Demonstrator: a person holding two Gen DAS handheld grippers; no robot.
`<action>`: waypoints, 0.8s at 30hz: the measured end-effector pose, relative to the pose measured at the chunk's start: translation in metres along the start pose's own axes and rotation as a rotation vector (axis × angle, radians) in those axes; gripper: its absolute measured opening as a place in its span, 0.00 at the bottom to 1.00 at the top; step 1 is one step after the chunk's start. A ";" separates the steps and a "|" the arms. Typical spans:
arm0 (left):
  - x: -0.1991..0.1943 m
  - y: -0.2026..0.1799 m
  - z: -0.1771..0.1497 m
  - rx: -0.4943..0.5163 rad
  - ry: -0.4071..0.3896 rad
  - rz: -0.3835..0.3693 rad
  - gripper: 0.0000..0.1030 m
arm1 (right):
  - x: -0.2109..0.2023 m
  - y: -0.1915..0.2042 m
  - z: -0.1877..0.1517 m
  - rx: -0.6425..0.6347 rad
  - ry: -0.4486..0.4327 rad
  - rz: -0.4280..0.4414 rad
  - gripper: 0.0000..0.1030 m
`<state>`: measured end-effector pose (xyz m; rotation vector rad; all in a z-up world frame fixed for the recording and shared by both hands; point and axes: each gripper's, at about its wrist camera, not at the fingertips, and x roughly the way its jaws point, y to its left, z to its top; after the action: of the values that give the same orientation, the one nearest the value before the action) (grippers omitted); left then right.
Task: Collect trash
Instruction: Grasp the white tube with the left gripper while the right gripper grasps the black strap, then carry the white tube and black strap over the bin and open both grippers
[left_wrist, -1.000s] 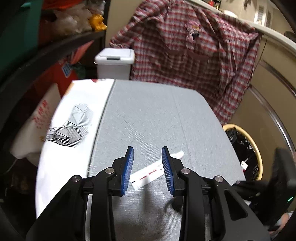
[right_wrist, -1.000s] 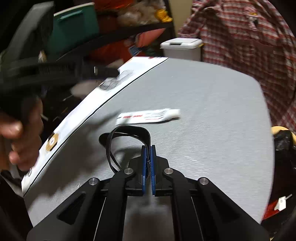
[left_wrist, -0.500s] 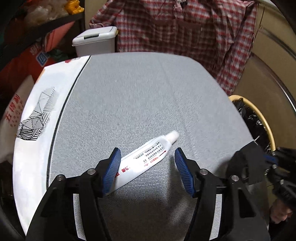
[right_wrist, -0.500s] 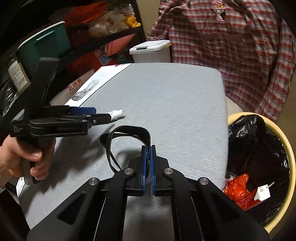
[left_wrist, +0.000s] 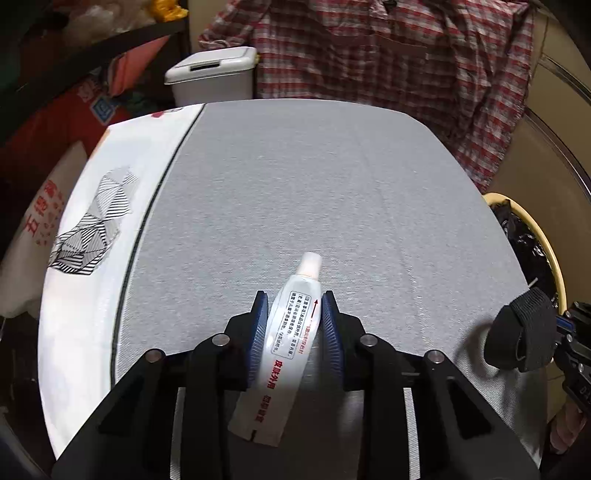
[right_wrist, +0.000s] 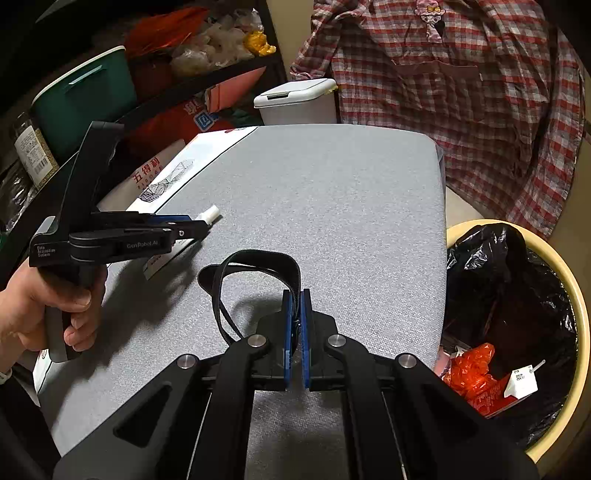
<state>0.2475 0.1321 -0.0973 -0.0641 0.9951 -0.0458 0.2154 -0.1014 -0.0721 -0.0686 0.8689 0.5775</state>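
A white ointment tube (left_wrist: 291, 332) with red and black print lies on the grey table (left_wrist: 295, 184), cap pointing away. My left gripper (left_wrist: 294, 300) has closed its blue pads onto the tube's sides; it also shows in the right wrist view (right_wrist: 201, 225) with the tube's cap (right_wrist: 211, 213) sticking out. My right gripper (right_wrist: 296, 297) is shut on a black elastic strap (right_wrist: 258, 258), held above the table near its right edge. The strap also shows in the left wrist view (left_wrist: 522, 336). A yellow bin (right_wrist: 576, 306) lined with a black bag stands right of the table.
A white printed box (left_wrist: 92, 229) lies along the table's left side. A white lidded bin (left_wrist: 210, 74) and a plaid shirt (left_wrist: 388, 55) stand behind the table. Dark shelves with bags and a green tub (right_wrist: 81, 96) fill the left.
My left gripper moved forward over the tube and closed its pads from wide open onto the tube's sides. My right gripper stayed shut on the strap near the bin.
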 end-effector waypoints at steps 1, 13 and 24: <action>0.000 0.002 0.000 -0.010 0.000 0.004 0.29 | 0.000 0.001 0.000 0.000 0.000 -0.001 0.04; -0.026 0.009 0.005 -0.047 -0.071 0.009 0.28 | -0.013 0.003 0.007 0.001 -0.037 -0.016 0.04; -0.074 -0.005 0.010 -0.061 -0.156 -0.015 0.28 | -0.048 -0.004 0.009 0.019 -0.091 -0.057 0.04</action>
<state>0.2159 0.1321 -0.0291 -0.1290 0.8404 -0.0239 0.1991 -0.1238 -0.0314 -0.0499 0.7816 0.5149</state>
